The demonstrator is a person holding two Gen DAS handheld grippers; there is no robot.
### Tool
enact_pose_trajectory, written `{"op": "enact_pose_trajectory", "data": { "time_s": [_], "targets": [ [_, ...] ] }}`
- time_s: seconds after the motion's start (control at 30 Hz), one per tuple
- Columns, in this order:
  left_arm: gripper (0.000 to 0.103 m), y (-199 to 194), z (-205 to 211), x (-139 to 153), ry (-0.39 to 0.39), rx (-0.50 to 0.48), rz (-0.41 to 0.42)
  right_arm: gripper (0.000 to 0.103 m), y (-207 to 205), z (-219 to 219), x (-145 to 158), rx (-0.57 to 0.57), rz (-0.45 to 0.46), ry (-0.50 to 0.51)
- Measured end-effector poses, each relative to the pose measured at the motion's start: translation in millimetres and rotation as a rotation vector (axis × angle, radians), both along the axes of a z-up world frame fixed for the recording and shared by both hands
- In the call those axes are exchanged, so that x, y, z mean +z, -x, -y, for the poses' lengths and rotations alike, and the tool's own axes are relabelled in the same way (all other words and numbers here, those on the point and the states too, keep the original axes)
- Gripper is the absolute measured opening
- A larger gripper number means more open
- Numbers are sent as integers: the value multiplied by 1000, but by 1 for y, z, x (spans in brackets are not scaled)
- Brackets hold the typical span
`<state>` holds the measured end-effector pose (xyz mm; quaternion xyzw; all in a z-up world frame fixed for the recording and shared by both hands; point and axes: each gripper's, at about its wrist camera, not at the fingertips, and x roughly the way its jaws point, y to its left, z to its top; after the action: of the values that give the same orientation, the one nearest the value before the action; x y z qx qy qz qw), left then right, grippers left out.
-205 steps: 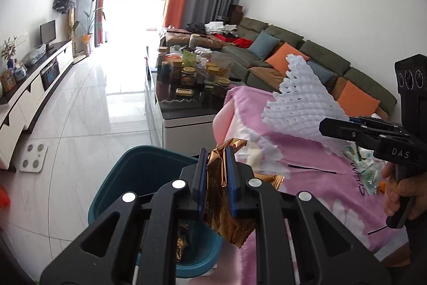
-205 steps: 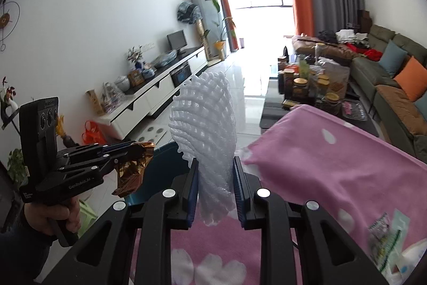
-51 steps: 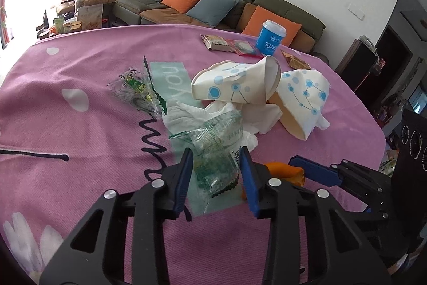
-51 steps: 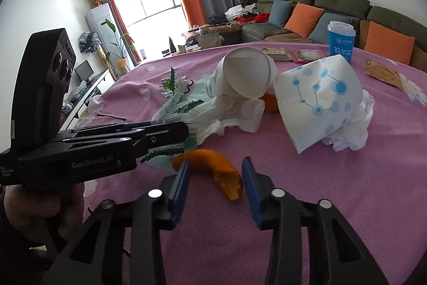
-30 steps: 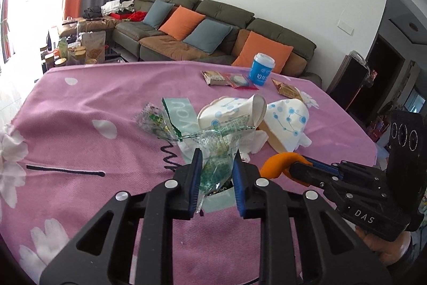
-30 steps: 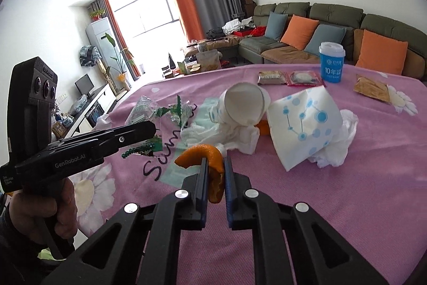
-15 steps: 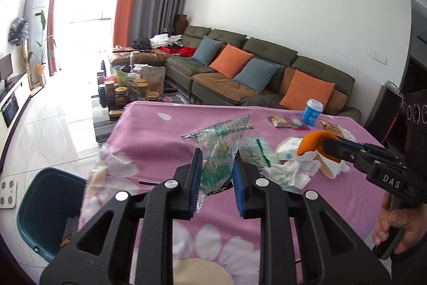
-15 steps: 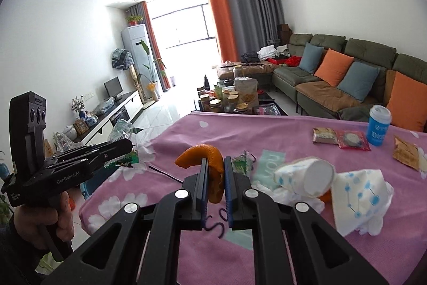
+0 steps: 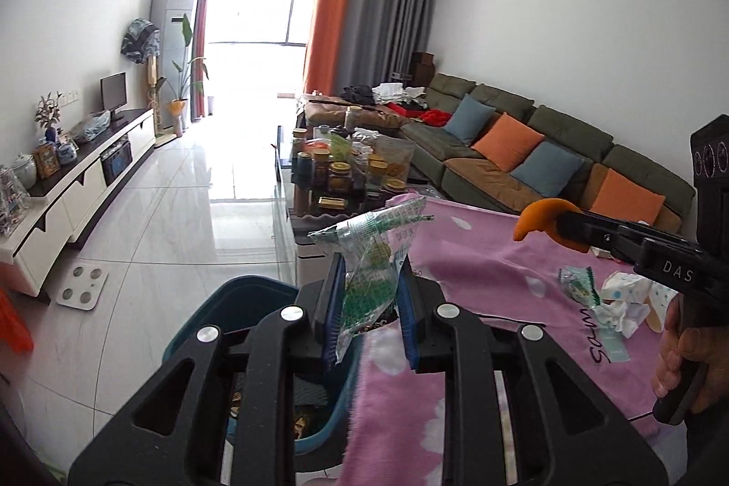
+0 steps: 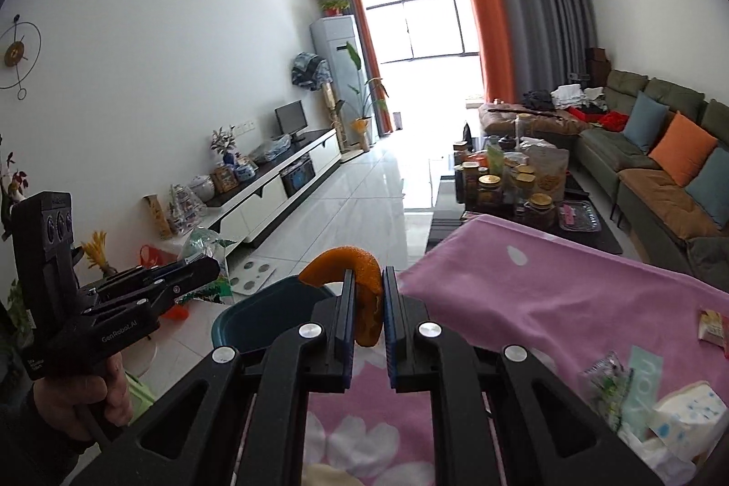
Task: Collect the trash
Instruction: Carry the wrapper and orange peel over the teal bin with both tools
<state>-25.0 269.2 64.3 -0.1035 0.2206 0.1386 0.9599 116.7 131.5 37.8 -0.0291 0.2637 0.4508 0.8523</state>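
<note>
My left gripper (image 9: 367, 304) is shut on a clear plastic wrapper with green print (image 9: 371, 253), held above the rim of the teal trash bin (image 9: 237, 304). The same wrapper (image 10: 205, 242) sticks out of that gripper at the left of the right wrist view. My right gripper (image 10: 364, 313) is shut on a curved orange peel (image 10: 360, 276) over the table's near edge, with the teal bin (image 10: 264, 313) just beyond it. From the left wrist view the peel (image 9: 537, 215) shows at the right. The bin holds some trash at its bottom.
The pink flowered tablecloth (image 9: 492, 258) still carries paper cups, tissues and wrappers (image 9: 610, 299) at the right. A glass coffee table crowded with jars (image 9: 346, 171) stands behind the bin. A white scale (image 9: 82, 285) lies on the tiled floor. A green sofa (image 9: 546, 158) lines the right wall.
Both grippers swung left from the table's middle toward its edge and rose, carrying the wrapper and the peel. The bin has come into view below them.
</note>
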Motion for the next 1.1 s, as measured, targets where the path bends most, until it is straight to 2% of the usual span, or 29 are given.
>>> {"op": "enact_pose_trajectory", "data": {
  "time_s": [0.23, 0.3, 0.47, 0.57, 0.8, 1.0, 1.1],
  "targets": [
    [22, 27, -56, -19, 3, 115, -48, 10, -11, -90, -13, 147, -62, 113],
    [22, 32, -72, -29, 25, 136, -71, 10, -11, -111, -22, 180, -85, 149],
    [22, 31, -93, -62, 71, 163, -134, 10, -8, -154, -51, 236, -121, 264],
    [22, 17, -97, -84, 96, 165, -175, 10, -8, -174, -70, 250, -143, 339],
    [23, -25, -104, -128, 131, 171, -243, 10, -12, -203, -103, 257, -200, 446],
    [24, -48, -106, -149, 139, 169, -283, 12, -10, -215, -120, 261, -227, 502],
    [28, -53, -110, -157, 153, 173, -297, 14, -10, -219, -124, 257, -231, 511]
  ]
}}
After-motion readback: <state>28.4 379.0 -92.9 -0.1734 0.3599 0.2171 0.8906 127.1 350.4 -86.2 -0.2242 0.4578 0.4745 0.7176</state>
